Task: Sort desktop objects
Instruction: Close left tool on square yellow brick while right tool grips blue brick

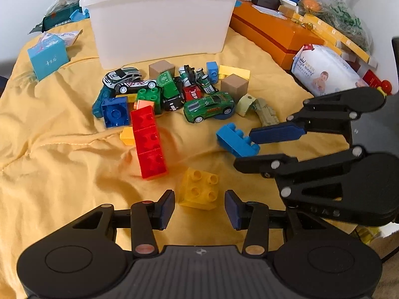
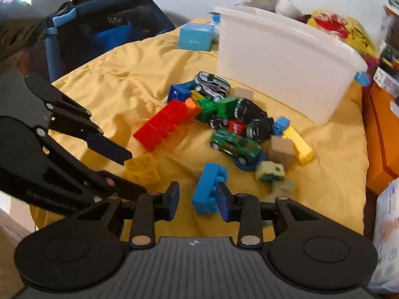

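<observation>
A yellow brick point(image 1: 199, 189) lies studs-up on the yellow cloth, right between the fingertips of my left gripper point(image 1: 199, 209). The pads stand a little off its sides, so the gripper is open. From the right wrist view the left gripper point(image 2: 136, 174) also straddles the yellow brick point(image 2: 143, 167). A light blue brick point(image 2: 208, 186) lies tilted on the cloth between the fingers of my right gripper point(image 2: 198, 201); it is near the right pad, with a clear gap to the left pad. The right gripper point(image 1: 243, 150) comes in from the right around the blue brick point(image 1: 237, 140).
A white plastic bin point(image 1: 159, 25) stands behind a pile of toy cars and bricks point(image 1: 172, 92), including a green car point(image 1: 209, 108) and a long red brick point(image 1: 148, 142). An orange box point(image 1: 271, 30) and a wipes pack point(image 1: 326, 69) are at the right, and a blue box point(image 1: 47, 59) at the left.
</observation>
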Demonstrator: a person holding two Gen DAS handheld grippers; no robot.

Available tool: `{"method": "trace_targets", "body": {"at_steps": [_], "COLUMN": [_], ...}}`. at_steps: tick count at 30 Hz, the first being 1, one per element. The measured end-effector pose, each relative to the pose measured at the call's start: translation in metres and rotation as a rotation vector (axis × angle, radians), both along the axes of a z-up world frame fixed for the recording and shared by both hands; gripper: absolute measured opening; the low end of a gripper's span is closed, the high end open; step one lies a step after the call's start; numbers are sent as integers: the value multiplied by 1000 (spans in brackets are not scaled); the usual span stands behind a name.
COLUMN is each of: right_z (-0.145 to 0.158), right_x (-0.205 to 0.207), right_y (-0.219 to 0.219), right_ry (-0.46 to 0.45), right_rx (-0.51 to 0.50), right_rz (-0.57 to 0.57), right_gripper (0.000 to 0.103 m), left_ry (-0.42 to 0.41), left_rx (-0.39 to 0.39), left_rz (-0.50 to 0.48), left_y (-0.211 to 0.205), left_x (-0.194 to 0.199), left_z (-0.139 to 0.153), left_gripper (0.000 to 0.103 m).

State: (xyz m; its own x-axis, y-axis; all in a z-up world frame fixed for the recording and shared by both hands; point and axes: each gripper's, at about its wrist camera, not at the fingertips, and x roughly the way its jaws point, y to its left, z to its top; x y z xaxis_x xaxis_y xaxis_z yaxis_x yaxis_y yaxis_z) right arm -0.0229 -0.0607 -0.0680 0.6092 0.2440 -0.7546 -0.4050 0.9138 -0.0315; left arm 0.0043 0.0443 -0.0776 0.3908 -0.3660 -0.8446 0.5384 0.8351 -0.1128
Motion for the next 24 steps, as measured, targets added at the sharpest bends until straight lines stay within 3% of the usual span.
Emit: {"method": "trace_targets", "body": {"at_steps": [3,5,8,14,16,18,21,24], "right_z": [10,14,6,-12,-15,-17,-18,-23], "right_x": [4,11,22,31,34,36,34,33], "right_y": [-16,-36,-52,-69,-68,-57,-37,-35], "right_ry": [-10,4,73,176,191,216,207,201], "right_rx": [112,188,191,350,382,383,289,253], "right_rz": [-61,-166,-268,-368,-355,-310,-251,-228], "right_gripper": [35,36,37,36,36,37,36,29], "left_ry": [4,3,-2,-24,-15,-8,-5,-2], "left_rx": [-18,-11,-10,13,15,17,19,19], "left_rz": [17,20,9,-29,-28,-24,-19,-12], "left_y": [4,4,1,-8,-8,-8,-8,-7], "left_x": [2,2,1,-3,-2,-1,0,2], "left_z": [2,2,3,3,1,0,-2,-4], "left_gripper": [49,49,49,49,49,49,49,49]}}
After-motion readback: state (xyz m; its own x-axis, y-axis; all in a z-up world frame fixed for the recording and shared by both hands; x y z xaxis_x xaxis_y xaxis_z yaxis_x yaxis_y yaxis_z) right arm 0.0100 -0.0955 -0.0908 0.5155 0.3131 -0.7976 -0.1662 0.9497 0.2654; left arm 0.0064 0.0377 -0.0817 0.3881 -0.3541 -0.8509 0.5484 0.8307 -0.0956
